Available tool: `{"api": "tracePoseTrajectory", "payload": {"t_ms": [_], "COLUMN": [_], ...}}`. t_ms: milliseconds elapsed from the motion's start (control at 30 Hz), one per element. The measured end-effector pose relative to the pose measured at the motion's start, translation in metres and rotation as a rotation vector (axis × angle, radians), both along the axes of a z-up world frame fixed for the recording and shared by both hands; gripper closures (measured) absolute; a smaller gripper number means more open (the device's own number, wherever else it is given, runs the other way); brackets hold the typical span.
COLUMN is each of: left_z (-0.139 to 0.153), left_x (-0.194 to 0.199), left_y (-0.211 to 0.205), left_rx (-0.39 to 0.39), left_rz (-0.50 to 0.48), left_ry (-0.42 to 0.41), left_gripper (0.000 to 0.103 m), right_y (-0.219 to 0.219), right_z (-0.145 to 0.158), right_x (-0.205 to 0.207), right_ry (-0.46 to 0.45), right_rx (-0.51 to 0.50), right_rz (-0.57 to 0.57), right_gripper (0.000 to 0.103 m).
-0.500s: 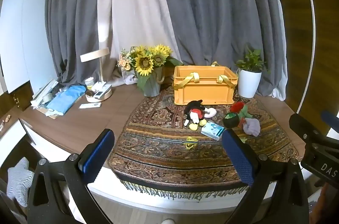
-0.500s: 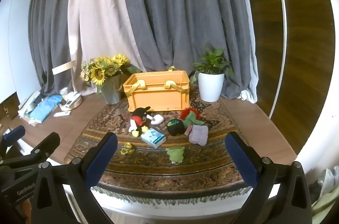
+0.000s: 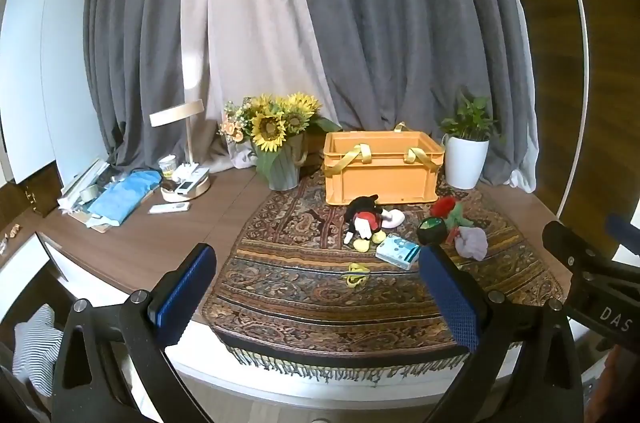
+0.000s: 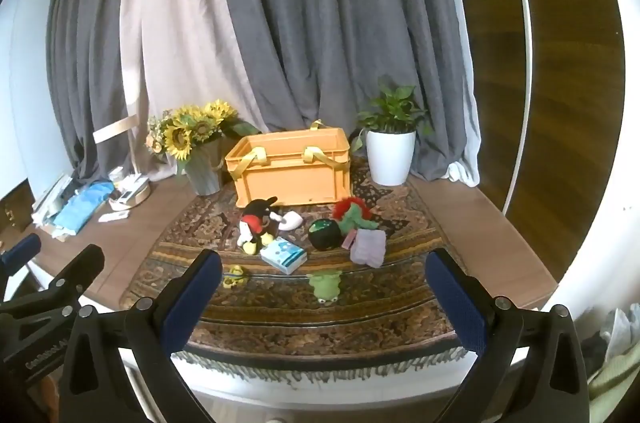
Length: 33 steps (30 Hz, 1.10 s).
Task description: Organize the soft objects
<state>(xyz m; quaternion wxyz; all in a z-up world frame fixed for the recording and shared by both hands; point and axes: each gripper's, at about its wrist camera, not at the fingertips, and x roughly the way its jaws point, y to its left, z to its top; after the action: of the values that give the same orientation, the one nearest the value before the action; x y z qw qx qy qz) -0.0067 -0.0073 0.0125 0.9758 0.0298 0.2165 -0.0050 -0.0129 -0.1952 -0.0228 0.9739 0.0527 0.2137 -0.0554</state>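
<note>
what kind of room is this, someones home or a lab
Most likely a home room, perhaps staged: floor-length grey curtains, a patterned rug spread over a wooden table, and a vase of sunflowers beside a potted plant.

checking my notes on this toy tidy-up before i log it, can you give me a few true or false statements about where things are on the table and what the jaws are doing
1. The orange crate stands between the sunflowers and the potted plant. True.
2. The mouse plush already lies inside the crate. False: it lies on the patterned cloth in front of the crate.
3. The left gripper and right gripper both have jaws wide open, holding nothing. True.
4. The green frog toy is the toy farthest from the right wrist camera. False: it lies nearer that camera than the other toys.
5. The blue-and-white tissue pack sits on top of the crate. False: it lies on the cloth beside the mouse plush.
</note>
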Motion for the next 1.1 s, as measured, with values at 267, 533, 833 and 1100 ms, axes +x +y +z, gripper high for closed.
{"api": "tracePoseTrajectory", "payload": {"t_ms": [267,533,833,1100], "left_z": [-0.004,0.0,-0.002,-0.003], "left_x": [-0.001,0.0,0.006,0.007], "left_y": [-0.001,-0.005,-0.014,-0.015], "left_rx": [-0.003,0.0,0.003,0.002], "left_rz": [-0.001,-0.008,-0.012,-0.014], "left_ry": [0.0,0.004,0.006,0.003], "left_gripper": [0.0,0.0,0.0,0.0], "right_y": [0.0,-0.002,-0.004,-0.005], "right_z": [-0.005,-0.006,-0.006,-0.006], "right_x": [-0.003,-0.002,-0.002,-0.002], "right_ry": [-0.003,-0.003,-0.007,-0.007], "right_rx": [-0.002,0.0,0.001,0.003], "right_rz": [-0.002,-0.006,-0.012,-0.011], "right_gripper": [0.001,0.001,0.001,0.001]}}
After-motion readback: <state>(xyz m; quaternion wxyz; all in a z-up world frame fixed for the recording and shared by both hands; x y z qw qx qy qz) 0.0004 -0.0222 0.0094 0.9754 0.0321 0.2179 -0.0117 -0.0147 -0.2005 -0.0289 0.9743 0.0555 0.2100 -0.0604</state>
